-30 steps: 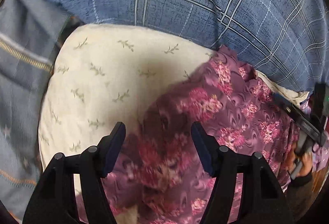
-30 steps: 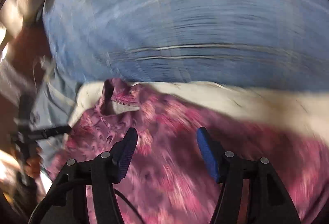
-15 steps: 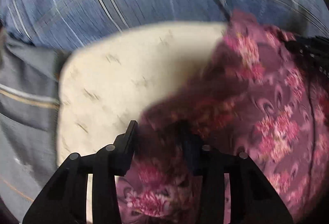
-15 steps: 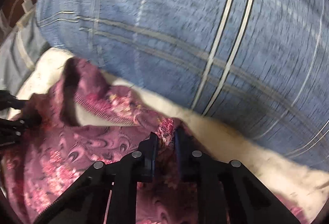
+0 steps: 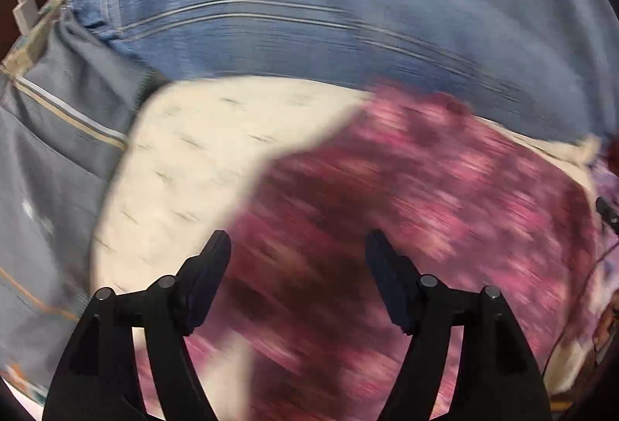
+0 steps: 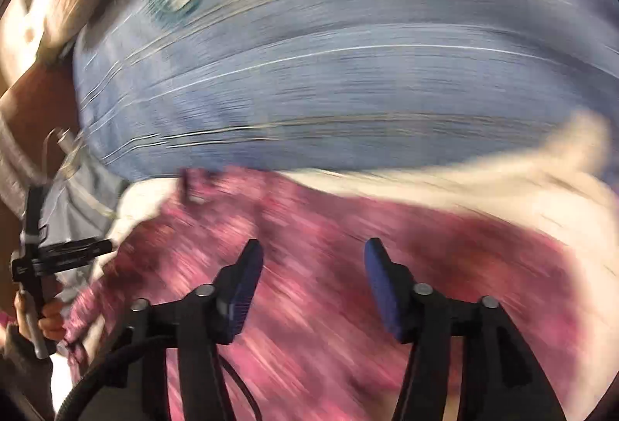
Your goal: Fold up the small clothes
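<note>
Purple floral garment (image 5: pixel 425 196) spread loose on cream pillow (image 5: pixel 185 165) | left gripper (image 5: pixel 298 250), right gripper (image 6: pixel 313 258) opening, gripping nothing | fold unfinished, judged early; frames blurred

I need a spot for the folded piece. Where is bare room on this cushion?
The bare patch of the cream sprigged cushion lies left of the purple floral garment, bordered by the blue plaid pillow behind and grey striped cloth to the left. The right side is crowded by the garment.
</note>
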A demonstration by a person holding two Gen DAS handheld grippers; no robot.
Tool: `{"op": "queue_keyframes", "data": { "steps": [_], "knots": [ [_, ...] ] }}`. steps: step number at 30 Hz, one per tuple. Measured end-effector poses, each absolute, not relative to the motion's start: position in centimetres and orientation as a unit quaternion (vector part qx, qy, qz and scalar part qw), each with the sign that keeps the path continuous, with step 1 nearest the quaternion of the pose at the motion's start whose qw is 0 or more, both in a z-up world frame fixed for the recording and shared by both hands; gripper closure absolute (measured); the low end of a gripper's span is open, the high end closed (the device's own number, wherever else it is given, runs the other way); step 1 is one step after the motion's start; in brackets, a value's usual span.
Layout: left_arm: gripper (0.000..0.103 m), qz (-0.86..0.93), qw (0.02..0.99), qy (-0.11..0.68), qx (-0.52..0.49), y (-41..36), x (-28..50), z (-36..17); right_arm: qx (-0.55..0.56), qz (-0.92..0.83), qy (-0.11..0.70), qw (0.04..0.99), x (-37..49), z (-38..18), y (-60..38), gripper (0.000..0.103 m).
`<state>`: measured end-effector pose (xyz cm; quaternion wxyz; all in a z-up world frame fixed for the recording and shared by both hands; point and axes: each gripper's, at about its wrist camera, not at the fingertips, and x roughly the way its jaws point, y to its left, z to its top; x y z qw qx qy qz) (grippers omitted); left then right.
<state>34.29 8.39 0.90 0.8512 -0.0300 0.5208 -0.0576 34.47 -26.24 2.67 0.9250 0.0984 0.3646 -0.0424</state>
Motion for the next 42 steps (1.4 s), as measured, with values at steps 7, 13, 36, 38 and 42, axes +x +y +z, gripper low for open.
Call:
{"op": "queue_keyframes", "data": {
  "steps": [7,13,36,38,42],
  "knots": [
    [0.031,-0.127,0.821,0.555,-0.046,2.4,29.6,-0.9,0.187,-0.166,0.385,0.888,17.7,-0.7,-35.4,0.041],
    [0.031,-0.108,0.802,0.584,-0.058,2.7,28.4,-3.9,0.292,-0.143,0.364,0.873,13.4,-5.3,-37.5,0.041],
    [0.031,-0.158,0.78,0.582,-0.167,8.3,27.0,-3.3,0.251,0.063,0.264,0.929,22.1,9.6,-28.7,0.095],
    [0.031,-0.173,0.78,0.573,-0.181,9.5,26.2,-2.8,0.23,0.105,0.283,0.925,25.5,10.0,-24.6,0.095],
    [0.03,-0.172,0.795,0.553,-0.182,11.9,24.3,-1.7,0.207,0.174,0.323,0.907,33.0,7.9,-16.3,0.094]
  ]
}}
